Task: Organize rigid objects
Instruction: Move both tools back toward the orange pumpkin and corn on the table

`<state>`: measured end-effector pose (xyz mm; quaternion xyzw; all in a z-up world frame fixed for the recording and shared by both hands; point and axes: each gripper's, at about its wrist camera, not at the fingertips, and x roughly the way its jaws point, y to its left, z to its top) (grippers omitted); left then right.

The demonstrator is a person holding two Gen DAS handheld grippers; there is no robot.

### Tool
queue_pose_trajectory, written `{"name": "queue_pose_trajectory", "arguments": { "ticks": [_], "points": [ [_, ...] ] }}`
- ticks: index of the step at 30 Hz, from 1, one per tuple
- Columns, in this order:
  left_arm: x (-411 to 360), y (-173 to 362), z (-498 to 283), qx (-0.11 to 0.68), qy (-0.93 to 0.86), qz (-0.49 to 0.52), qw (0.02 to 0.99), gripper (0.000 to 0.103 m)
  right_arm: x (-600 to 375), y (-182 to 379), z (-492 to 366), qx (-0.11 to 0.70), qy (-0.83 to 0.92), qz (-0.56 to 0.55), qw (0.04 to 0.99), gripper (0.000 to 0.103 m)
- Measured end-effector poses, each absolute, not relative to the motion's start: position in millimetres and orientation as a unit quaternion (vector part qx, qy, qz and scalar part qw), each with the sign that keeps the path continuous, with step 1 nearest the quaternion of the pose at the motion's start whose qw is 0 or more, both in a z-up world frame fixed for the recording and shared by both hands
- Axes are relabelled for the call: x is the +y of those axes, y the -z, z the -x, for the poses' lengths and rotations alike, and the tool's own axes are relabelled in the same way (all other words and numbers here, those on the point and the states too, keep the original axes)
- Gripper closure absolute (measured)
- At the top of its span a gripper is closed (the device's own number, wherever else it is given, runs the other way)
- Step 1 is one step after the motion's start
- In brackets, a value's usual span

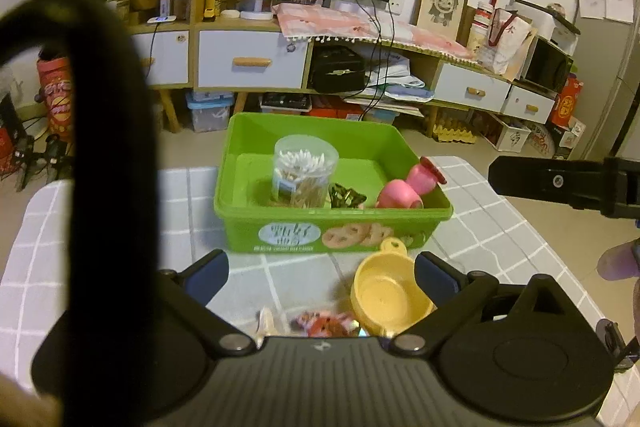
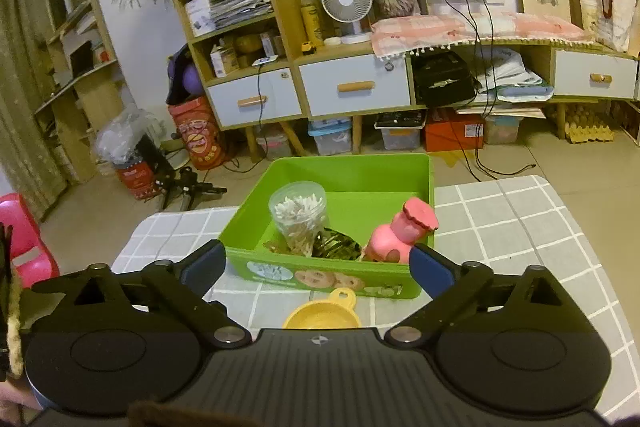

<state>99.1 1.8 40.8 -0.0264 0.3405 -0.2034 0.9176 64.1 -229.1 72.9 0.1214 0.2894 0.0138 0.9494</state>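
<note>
A green plastic bin (image 1: 280, 231) (image 2: 424, 179) stands on the grey checked tablecloth. Inside it are a clear jar of cotton swabs (image 1: 304, 171) (image 2: 298, 215), a dark green hair clip (image 1: 346, 197) (image 2: 336, 247) and a pink toy bottle (image 1: 404, 189) (image 2: 400, 231) lying on its side. A yellow toy cup (image 1: 388, 295) (image 2: 324, 313) sits on the cloth in front of the bin, between the fingers of both grippers. A small red and pink toy (image 1: 324, 323) lies near the left gripper's body. My left gripper (image 1: 320, 271) is open and empty. My right gripper (image 2: 318, 263) is open and empty.
A thick black strap (image 1: 112, 147) blocks the left side of the left wrist view. The right gripper's black body (image 1: 560, 183) shows at that view's right edge. Behind the table stand a low cabinet with drawers (image 2: 356, 87), storage boxes and cables on the floor.
</note>
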Motion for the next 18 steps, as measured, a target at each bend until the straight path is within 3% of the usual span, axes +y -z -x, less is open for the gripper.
{"name": "queue_pose_trajectory", "arguments": {
  "ticks": [18],
  "points": [
    [4.4, -12.6, -60.0, 0.379, 0.219, 0.016, 0.899, 0.020, -230.9, -40.7, -41.3, 0.328, -0.018, -0.093, 0.940, 0.002]
  ]
}}
